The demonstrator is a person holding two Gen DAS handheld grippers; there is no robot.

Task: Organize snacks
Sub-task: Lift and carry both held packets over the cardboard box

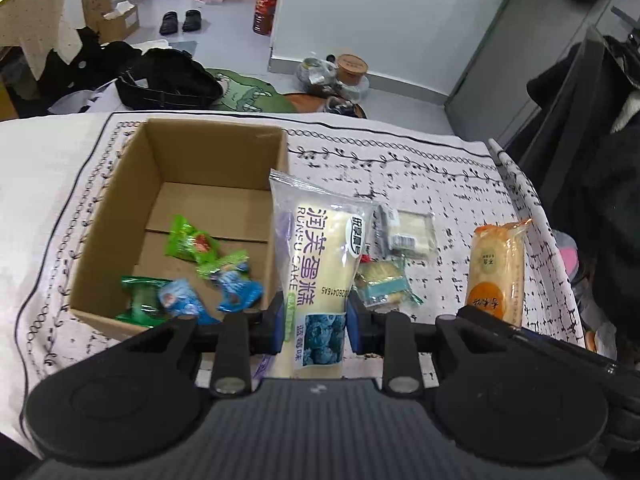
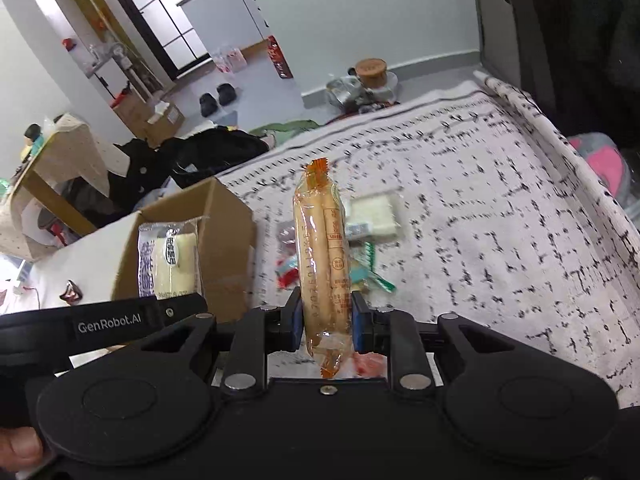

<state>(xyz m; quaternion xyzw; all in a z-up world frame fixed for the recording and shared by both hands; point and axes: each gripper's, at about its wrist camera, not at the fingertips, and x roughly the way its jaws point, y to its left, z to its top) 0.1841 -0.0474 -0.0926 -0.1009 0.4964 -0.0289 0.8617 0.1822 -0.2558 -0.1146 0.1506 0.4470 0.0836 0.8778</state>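
Two tools each clamp a snack above the patterned cloth point(image 1: 420, 168): the left tool point(image 1: 313, 322) grips a cake packet point(image 1: 316, 264) beside the cardboard box point(image 1: 120, 216). The right tool point(image 2: 326, 322) pinches a biscuit pack point(image 2: 322, 264) upright, right of the box

1. The left wrist view looks forward and down along its gripper point(image 1: 314, 316), close above the cardboard box point(image 1: 176, 208).
2. The right wrist view faces likewise, tilted, from further right.
3. Both share the box and patterned surface point(image 2: 480, 208).

left tool point(image 1: 313, 316) clamped, right tool point(image 2: 326, 316) clamped
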